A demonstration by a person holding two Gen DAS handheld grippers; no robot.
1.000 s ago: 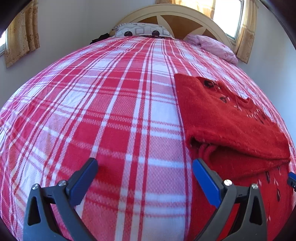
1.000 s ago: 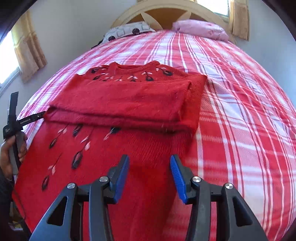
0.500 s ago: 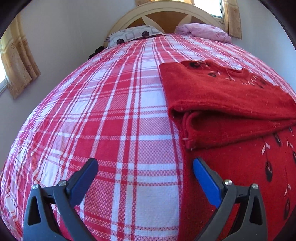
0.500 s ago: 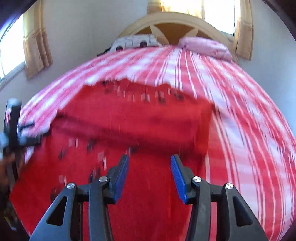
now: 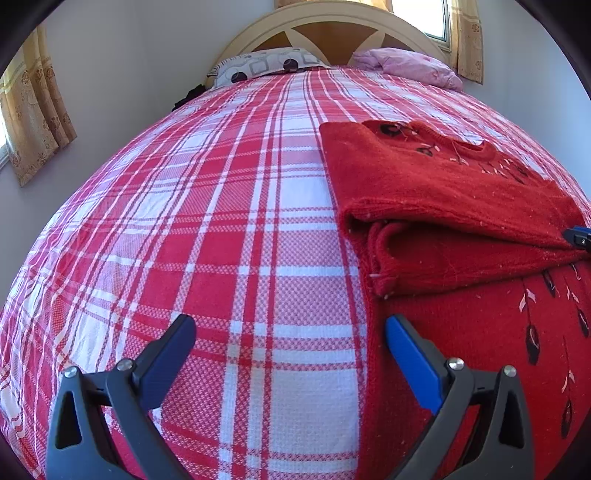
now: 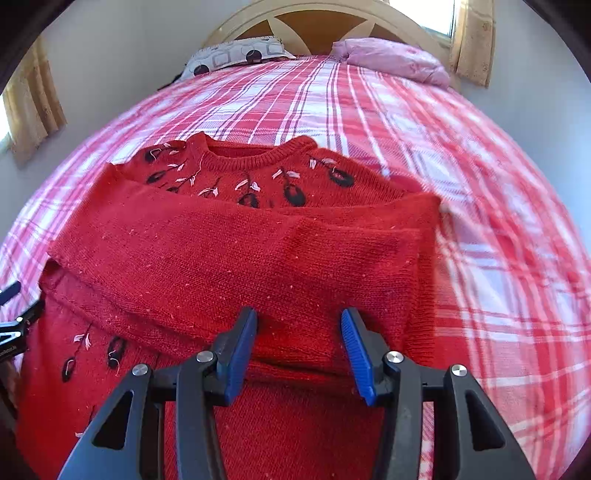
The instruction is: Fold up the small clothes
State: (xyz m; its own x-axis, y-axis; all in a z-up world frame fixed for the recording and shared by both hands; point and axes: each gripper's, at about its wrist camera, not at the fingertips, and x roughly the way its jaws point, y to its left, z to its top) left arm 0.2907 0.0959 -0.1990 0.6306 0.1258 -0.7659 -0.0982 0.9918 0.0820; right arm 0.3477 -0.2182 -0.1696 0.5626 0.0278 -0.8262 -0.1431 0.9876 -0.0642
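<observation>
Right gripper (image 6: 299, 350): nearest in its own view, fingers apart with nothing between them, poised over the folded sleeves at the sweater's middle.
Left gripper (image 5: 290, 349): fingers spread wide and empty, above the bedspread (image 5: 207, 229), its right finger at the sweater's left edge.
Sweater (image 6: 236, 258): red knit with dark embroidery, lying flat on the bed, neckline toward the headboard.
Done: both sleeves look folded across the chest, one layered over the other, forming a band across the body.
Left: the lower body below the sleeves is not yet folded; judging by the layout, the hem needs bringing up toward the neckline, then tidying.
Farther back: patterned pillow (image 6: 236, 55) and pink pillow (image 6: 391, 59) at the headboard (image 6: 325, 22), well apart from the sweater.
</observation>
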